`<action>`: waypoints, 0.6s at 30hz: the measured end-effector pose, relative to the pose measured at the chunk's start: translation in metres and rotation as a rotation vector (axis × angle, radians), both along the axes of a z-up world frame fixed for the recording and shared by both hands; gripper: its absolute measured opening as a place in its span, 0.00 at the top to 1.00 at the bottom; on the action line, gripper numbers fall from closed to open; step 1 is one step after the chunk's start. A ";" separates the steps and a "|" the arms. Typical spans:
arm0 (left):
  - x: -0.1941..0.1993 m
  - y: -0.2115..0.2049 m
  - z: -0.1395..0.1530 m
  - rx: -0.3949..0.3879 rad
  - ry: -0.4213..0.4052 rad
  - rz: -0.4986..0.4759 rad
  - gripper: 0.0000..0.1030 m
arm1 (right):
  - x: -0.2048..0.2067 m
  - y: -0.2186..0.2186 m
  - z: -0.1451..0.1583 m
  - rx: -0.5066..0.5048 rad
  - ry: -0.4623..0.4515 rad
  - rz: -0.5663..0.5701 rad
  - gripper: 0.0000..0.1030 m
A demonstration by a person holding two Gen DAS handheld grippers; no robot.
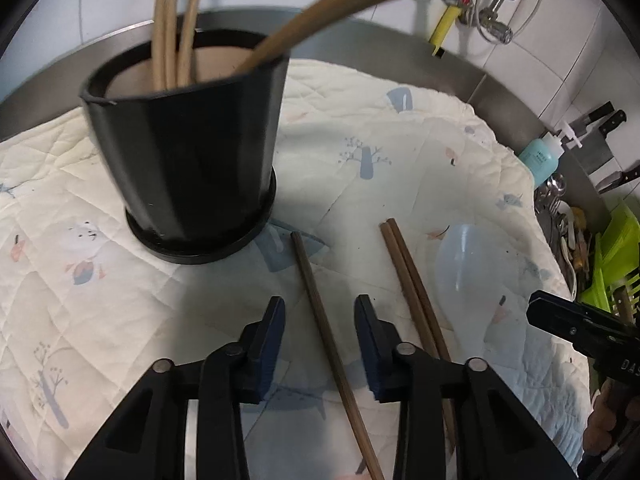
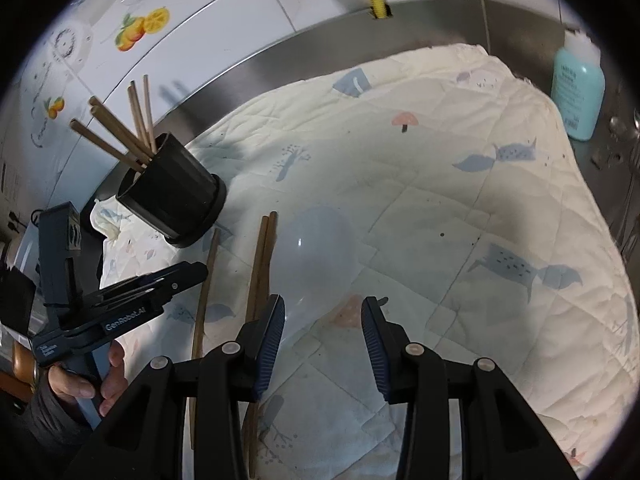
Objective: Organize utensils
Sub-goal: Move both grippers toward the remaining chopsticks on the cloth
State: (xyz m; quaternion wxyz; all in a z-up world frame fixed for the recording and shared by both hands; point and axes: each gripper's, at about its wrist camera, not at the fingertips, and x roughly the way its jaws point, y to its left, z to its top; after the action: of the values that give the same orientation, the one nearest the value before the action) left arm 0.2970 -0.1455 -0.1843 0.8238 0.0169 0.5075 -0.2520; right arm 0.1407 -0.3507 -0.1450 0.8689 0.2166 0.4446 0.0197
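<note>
A black utensil holder stands on the quilted cloth with several light chopsticks in it; it also shows in the right wrist view. A single brown chopstick lies between the fingers of my open left gripper. A pair of brown chopsticks lies just to its right, seen too in the right wrist view. A translucent plastic spoon lies ahead of my open, empty right gripper. The left gripper shows at the left.
A teal bottle stands at the cloth's far right by a steel backsplash. Knives hang on the wall. A green rack with cutlery sits at the right. A yellow hose hangs on the tiled wall.
</note>
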 end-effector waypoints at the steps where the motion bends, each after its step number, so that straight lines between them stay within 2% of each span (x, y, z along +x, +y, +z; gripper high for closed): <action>1: 0.001 -0.002 -0.002 0.001 0.005 -0.001 0.70 | 0.001 -0.001 -0.001 0.006 0.002 -0.006 0.57; 4: 0.007 -0.004 -0.009 -0.005 0.027 0.004 0.78 | 0.002 -0.002 -0.003 0.019 0.003 -0.008 0.57; 7: 0.010 -0.006 -0.013 -0.009 0.041 0.012 0.80 | 0.003 0.000 -0.003 0.016 0.000 -0.001 0.57; 13: 0.015 -0.010 -0.014 -0.004 0.052 0.037 0.80 | 0.005 0.002 -0.004 0.030 -0.002 0.008 0.57; 15: 0.014 -0.009 -0.013 0.000 0.045 0.042 0.82 | 0.006 0.002 -0.005 0.034 -0.004 0.011 0.57; 17: 0.012 -0.011 -0.014 0.029 0.020 0.049 0.90 | 0.008 0.002 -0.006 0.036 -0.001 0.010 0.58; 18: 0.011 -0.011 -0.014 0.033 0.012 0.049 0.90 | 0.009 0.001 -0.006 0.044 -0.001 0.008 0.59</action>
State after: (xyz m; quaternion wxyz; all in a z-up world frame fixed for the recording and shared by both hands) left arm 0.3083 -0.1569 -0.1982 0.8263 0.0166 0.5168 -0.2235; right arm 0.1493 -0.3498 -0.1514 0.8641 0.2338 0.4445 0.0333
